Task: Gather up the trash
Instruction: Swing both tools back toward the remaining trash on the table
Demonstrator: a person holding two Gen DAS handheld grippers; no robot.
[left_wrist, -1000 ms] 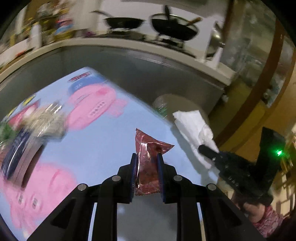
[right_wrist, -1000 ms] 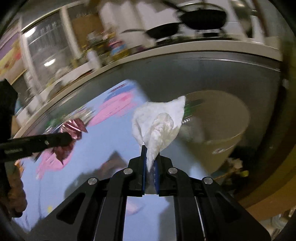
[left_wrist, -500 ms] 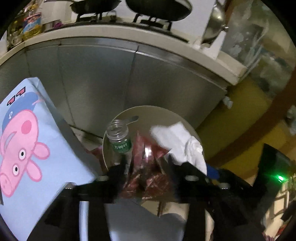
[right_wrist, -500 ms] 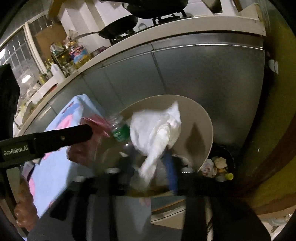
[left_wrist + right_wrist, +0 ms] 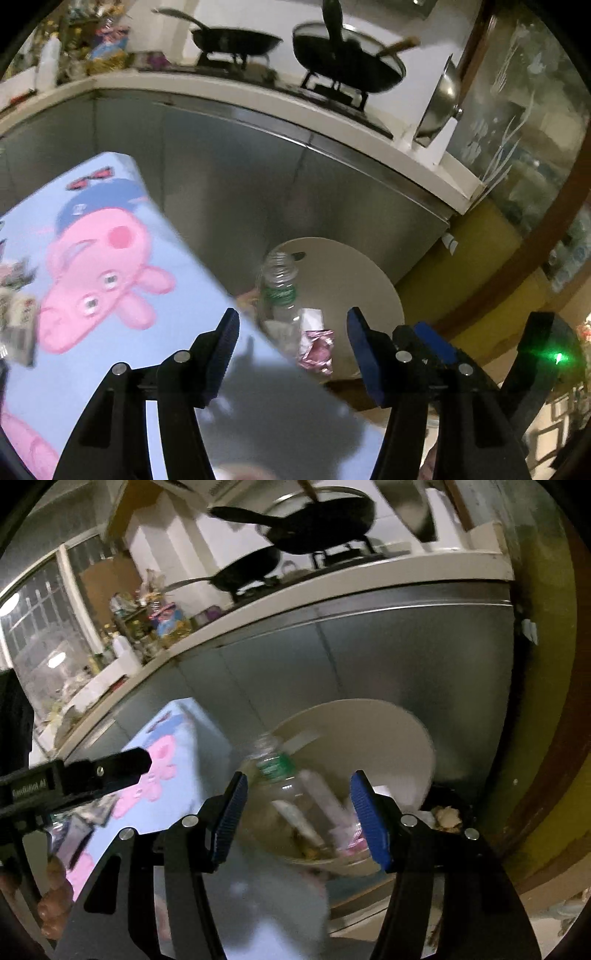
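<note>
A round beige trash bin (image 5: 373, 288) stands on the floor beside the table; it also shows in the right wrist view (image 5: 406, 738). Inside it lie a clear plastic bottle with a green label (image 5: 279, 291), the red snack wrapper (image 5: 317, 350) and white tissue (image 5: 312, 317). The bottle (image 5: 280, 771) shows in the right wrist view too. My left gripper (image 5: 291, 347) is open and empty above the table corner, just short of the bin. My right gripper (image 5: 297, 812) is open and empty over the bin. The right gripper's blue pads (image 5: 430, 341) show at the left view's right side.
The table has a blue cloth with pink pig cartoons (image 5: 99, 266); more wrappers lie at its left edge (image 5: 14, 295). A steel kitchen counter (image 5: 295, 177) with black pans (image 5: 347, 70) stands behind the bin. A dark dish of scraps (image 5: 447, 814) sits on the floor beside the bin.
Both grippers moved from the table to the bin and opened. The red wrapper and the white tissue dropped into the bin.
</note>
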